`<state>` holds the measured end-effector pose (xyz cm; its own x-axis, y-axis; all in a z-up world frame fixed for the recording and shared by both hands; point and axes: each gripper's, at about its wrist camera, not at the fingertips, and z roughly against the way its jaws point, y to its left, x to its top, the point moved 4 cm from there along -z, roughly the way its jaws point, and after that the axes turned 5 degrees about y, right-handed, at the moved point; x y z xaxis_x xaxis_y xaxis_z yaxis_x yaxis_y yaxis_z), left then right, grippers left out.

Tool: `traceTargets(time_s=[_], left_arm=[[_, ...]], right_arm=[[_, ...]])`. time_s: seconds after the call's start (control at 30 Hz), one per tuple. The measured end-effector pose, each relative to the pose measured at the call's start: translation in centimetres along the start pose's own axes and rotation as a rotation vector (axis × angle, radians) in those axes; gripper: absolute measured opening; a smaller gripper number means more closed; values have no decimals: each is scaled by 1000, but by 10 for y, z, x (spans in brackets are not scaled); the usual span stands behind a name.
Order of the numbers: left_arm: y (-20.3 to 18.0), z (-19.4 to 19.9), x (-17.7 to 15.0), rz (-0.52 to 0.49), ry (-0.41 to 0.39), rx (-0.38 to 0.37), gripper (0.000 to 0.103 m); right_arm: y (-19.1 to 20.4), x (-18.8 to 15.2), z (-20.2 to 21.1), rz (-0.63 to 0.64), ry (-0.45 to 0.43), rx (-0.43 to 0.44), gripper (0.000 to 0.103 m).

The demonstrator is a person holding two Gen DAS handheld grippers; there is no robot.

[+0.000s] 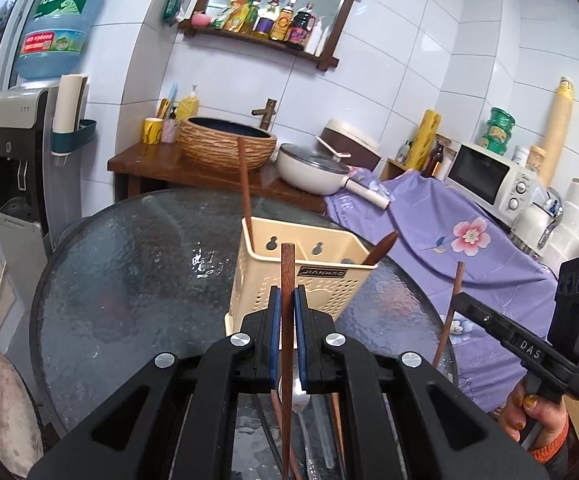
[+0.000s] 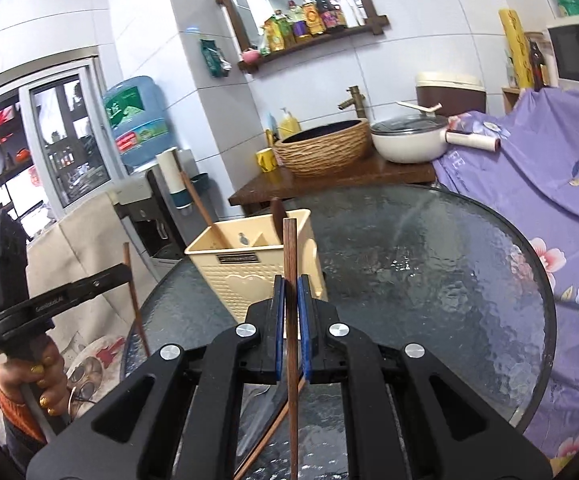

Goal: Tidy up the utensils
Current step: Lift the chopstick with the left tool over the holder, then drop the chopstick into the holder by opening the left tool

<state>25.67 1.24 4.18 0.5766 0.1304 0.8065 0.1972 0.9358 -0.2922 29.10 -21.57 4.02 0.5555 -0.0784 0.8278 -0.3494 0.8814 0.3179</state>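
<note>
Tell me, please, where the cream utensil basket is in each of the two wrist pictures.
Left wrist view: the cream utensil basket stands at centre, just beyond the jaws.
Right wrist view: the basket stands left of centre, beyond the jaws.
Shared landmark: the woven sink bowl behind the round glass table.

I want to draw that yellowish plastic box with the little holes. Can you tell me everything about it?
The cream plastic utensil basket is a tall box with an open top. Its walls are dotted with small holes, the front bears a dark label, and two keyhole-shaped slots pierce the back wall. A divider splits the inside. It stands upright on the round glass table. Two brown wooden utensils lean inside, one long handle at the back corner.
</note>
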Motion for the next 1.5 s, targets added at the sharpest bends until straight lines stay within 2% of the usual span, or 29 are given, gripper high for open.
traceTargets(time_s=[0.43, 0.87, 1.0, 1.13, 1.3, 1.4, 1.5], left_arm=[[-3, 15, 9, -10, -25, -29, 7], [-16, 29, 36, -63, -66, -35, 7], [-23, 35, 60, -95, -81, -38, 7], [-29, 47, 93, -116, -120, -40, 7], [-39, 59, 153, -115, -184, -33, 7], [-41, 53, 176, -103, -205, 0, 7], [-41, 38, 190, -88, -213, 26, 7]], right_arm=[[23, 8, 17, 53, -25, 40, 7], [44, 40, 23, 110, -36, 90, 7], [53, 64, 29, 133, -48, 117, 7], [70, 104, 39, 168, -85, 146, 7], [88, 163, 39, 197, -145, 129, 7], [94, 188, 27, 200, -170, 91, 7], [93, 199, 15, 204, -192, 59, 7]])
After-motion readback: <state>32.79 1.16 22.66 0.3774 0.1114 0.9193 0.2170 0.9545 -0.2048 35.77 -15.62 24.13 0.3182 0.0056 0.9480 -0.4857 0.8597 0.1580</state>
